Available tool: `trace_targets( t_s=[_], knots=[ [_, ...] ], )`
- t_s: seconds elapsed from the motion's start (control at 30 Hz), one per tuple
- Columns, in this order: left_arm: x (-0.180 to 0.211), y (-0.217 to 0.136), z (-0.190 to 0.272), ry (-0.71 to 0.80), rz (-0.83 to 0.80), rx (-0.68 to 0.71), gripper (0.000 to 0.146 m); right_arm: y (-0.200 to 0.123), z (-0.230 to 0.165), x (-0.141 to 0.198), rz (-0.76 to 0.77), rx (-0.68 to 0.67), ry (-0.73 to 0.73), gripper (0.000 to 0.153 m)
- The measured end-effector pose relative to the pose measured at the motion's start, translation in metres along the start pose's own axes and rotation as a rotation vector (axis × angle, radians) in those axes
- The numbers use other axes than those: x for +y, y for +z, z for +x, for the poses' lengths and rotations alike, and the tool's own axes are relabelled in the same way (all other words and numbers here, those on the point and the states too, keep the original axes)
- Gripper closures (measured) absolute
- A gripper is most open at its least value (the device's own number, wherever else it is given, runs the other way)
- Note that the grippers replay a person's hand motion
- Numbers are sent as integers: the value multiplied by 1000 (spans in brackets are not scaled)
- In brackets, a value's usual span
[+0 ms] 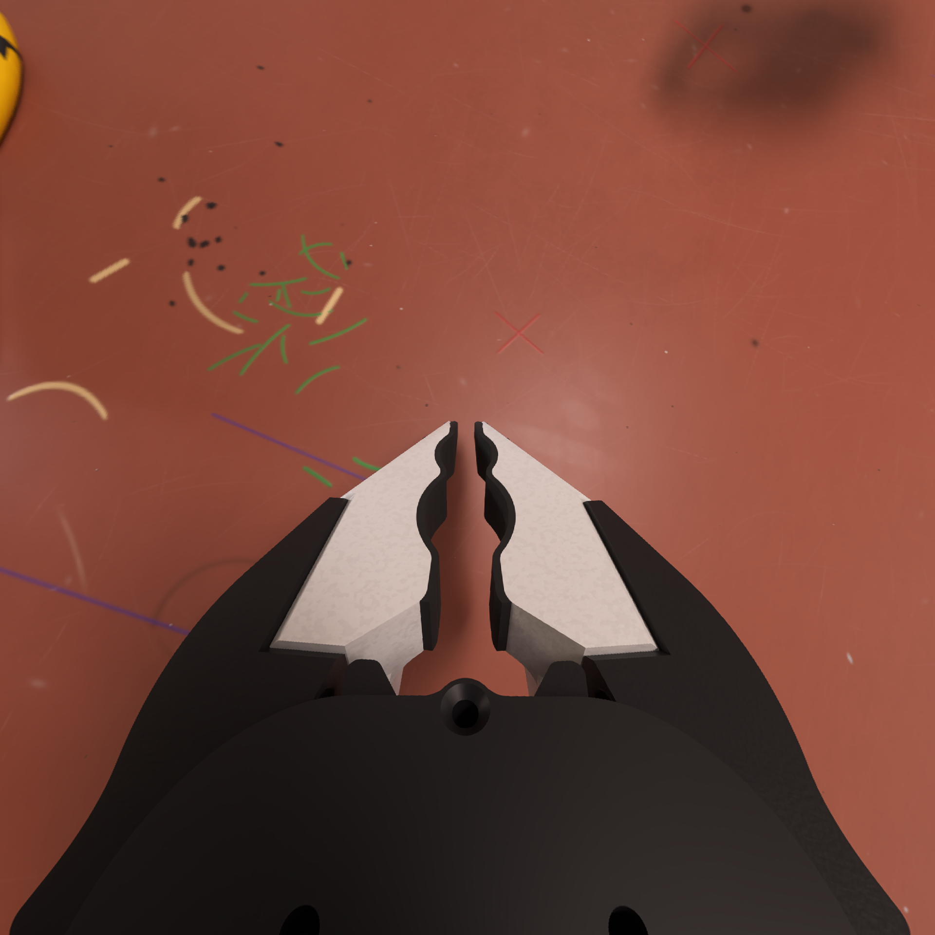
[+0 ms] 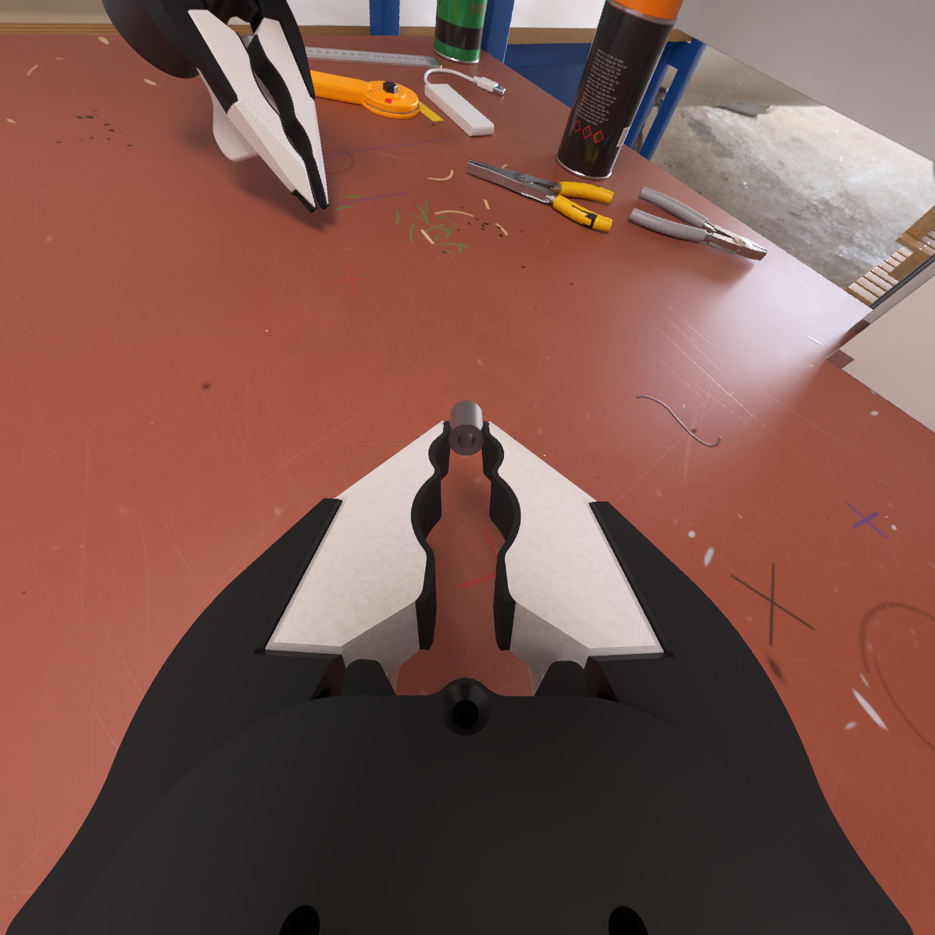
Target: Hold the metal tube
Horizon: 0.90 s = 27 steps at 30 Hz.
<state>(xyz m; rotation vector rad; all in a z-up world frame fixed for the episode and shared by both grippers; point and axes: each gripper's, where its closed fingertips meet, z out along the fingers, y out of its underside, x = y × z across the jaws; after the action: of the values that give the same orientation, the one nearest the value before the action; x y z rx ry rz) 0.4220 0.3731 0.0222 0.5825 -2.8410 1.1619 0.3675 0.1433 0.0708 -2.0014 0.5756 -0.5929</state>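
Your right claw (image 2: 466, 430) is clenched on the metal tube (image 2: 466, 429), pinching it at the very fingertips. The tube is short and grey, and its open end faces your right wrist camera. It looks lifted off the red-brown surface (image 2: 253, 354), though from this angle you cannot be sure.

Your left claw (image 1: 465, 425) grasps nothing; its fingers are drawn nearly together, with only a thin slit between the tips. In the right wrist view it hangs at the far left, tips pointing down close to the surface (image 2: 316, 205).

Beyond it lie an orange cutter (image 2: 369, 93), a white adapter with a short cable (image 2: 458, 109) and a metal ruler (image 2: 374, 56). To the right stand a black spray can (image 2: 604, 96) and a green can (image 2: 458, 30). Yellow-handled pliers (image 2: 546, 195) and grey-handled pliers (image 2: 693, 222) lie near the black can. Green and tan wire clippings (image 2: 435, 227) are scattered between the left claw and the pliers.
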Motion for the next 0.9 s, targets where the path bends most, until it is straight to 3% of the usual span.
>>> trace_targets(
  t_s=[0.2,0.37,0.9],
  knots=[
    [1,-6,-6,-30,20,-15,144,0,0,-1,0,2,-5,141],
    [-9,-12,6,-16,89,64,143,0,-1,-1,-2,3,-10,141],
    [9,-6,8,-21,-1,81,138,0,-1,1,-8,3,-10,141]
  ],
)
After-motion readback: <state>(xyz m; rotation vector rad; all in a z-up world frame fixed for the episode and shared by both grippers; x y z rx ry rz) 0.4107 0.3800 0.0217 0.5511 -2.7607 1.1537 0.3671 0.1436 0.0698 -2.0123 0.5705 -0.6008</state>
